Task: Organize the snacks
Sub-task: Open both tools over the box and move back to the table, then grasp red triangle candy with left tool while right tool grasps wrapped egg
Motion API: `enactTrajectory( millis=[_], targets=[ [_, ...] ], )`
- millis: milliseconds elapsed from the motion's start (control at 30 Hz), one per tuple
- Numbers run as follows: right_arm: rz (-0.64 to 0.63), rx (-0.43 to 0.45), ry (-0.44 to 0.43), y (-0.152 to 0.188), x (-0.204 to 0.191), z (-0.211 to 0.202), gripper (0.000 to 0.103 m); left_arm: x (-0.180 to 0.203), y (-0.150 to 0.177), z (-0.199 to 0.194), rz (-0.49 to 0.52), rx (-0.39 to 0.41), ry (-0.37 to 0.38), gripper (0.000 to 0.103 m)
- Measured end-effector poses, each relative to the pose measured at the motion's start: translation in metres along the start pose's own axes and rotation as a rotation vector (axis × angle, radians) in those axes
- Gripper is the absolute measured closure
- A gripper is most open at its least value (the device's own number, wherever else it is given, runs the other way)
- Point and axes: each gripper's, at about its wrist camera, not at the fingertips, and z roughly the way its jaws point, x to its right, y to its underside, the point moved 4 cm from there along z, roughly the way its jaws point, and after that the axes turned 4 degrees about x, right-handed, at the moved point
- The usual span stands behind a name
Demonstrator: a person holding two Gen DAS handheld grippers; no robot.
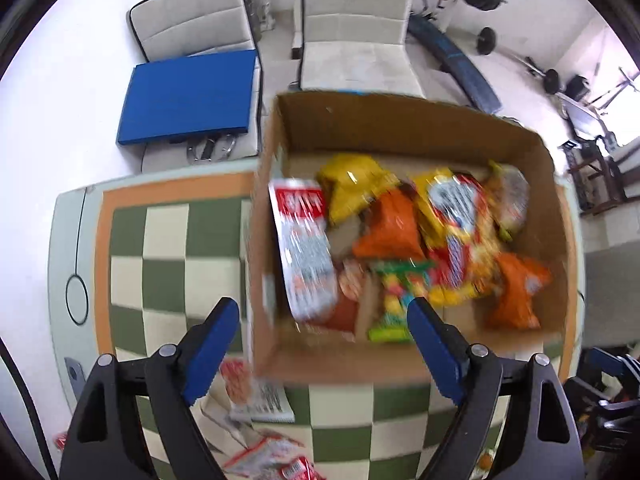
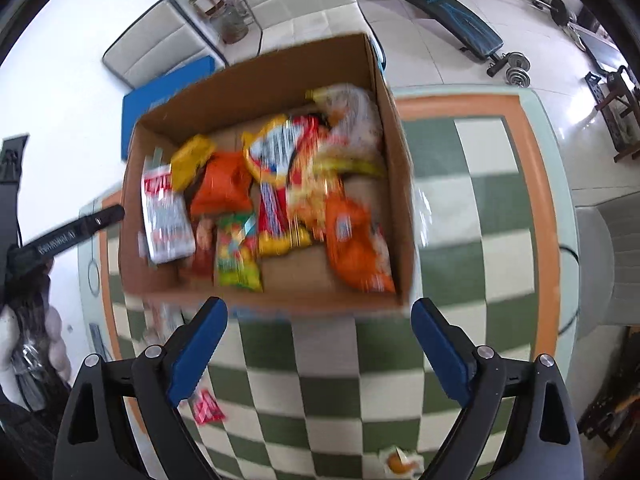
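A cardboard box (image 1: 532,148) (image 2: 400,160) stands on the checkered table and holds several snack packets: a red-and-white packet (image 1: 306,248) (image 2: 164,216), orange bags (image 1: 386,228) (image 2: 356,248), yellow bags (image 1: 352,184) and a green candy packet (image 1: 394,300) (image 2: 238,256). My left gripper (image 1: 322,316) is open and empty above the box's near edge. My right gripper (image 2: 320,316) is open and empty just in front of the box. Both views are blurred.
Loose red-and-white packets (image 1: 256,392) lie on the checkered table (image 2: 460,208) near the box's front left; a small red packet (image 2: 206,406) and an orange-and-white snack (image 2: 398,460) lie nearer me. Chairs (image 1: 356,20), a blue pad (image 1: 188,96) and gym gear stand beyond.
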Motion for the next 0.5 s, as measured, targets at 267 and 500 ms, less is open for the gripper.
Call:
enactTrajectory(
  millis=[267,500],
  targets=[
    [-0.079,-0.278,0.097,0.147,0.032,0.049,0.008,0.031,0.127,-0.014,0.043,-0.052,-0.024,0.017],
    [-0.077,-0.424,0.161,0.230,0.066,0.103,0.008,0.033,0.216,0.026,0.011,-0.215,-0.057,0.017]
  ],
)
